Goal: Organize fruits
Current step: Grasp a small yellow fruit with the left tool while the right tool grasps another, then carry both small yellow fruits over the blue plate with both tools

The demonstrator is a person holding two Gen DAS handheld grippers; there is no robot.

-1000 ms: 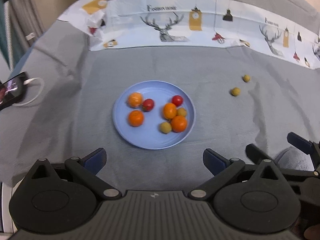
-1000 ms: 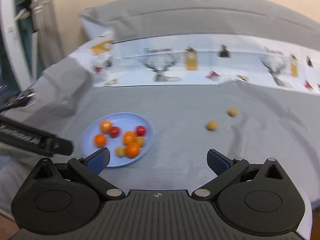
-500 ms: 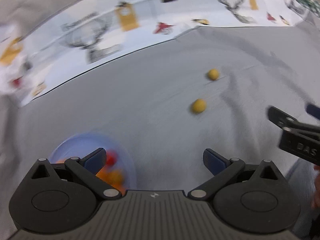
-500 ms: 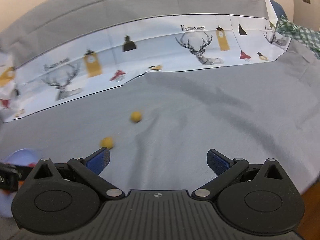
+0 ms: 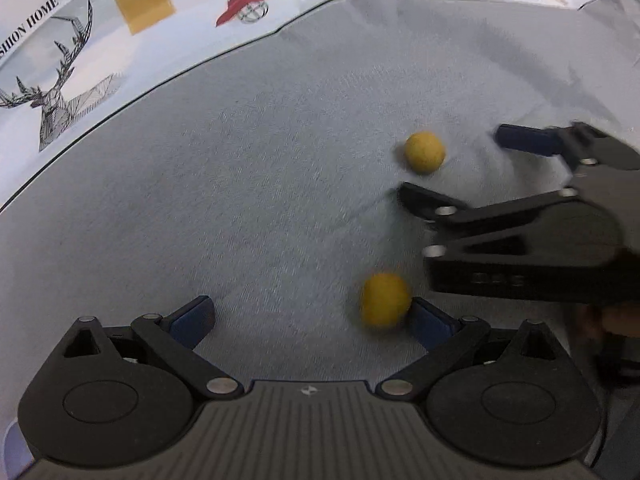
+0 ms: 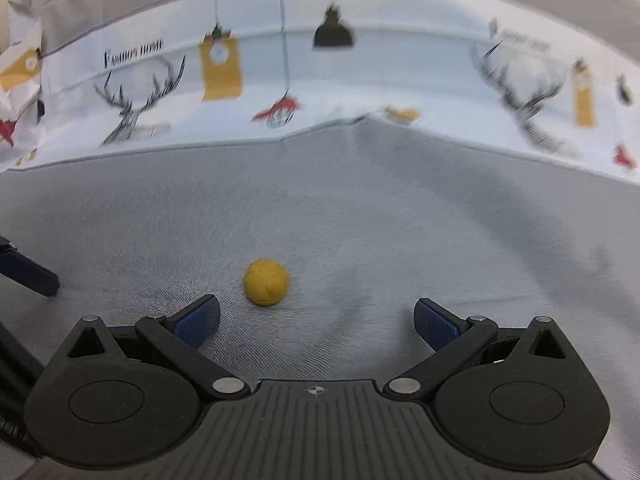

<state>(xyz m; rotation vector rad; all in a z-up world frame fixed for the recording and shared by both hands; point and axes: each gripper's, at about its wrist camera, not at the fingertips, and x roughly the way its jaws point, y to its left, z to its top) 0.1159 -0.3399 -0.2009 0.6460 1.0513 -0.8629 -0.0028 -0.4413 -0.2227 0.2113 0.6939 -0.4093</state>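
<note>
Yellow fruits: one for each pair of tongs

Near fruit (image 5: 385, 299) touches the spread, just-narrowing left tongs' (image 5: 310, 316) right pad; far fruit (image 6: 266, 281) lies ahead of the spread right tongs (image 6: 316, 318).

In the left wrist view the near yellow fruit (image 5: 385, 299) is smeared by motion, so whether it touches the right-hand blue pad (image 5: 430, 322) beside it cannot be told. The right gripper (image 5: 448, 168) is blurred and cut off by the right edge; lettering on its body is unreadable. A hand (image 5: 608, 320) behind it is dark and mostly hidden. In the right wrist view the printed cloth (image 6: 532, 92) blurs at far right, its text illegible, and a dark finger (image 6: 28, 274) is cut by the left edge.
</note>
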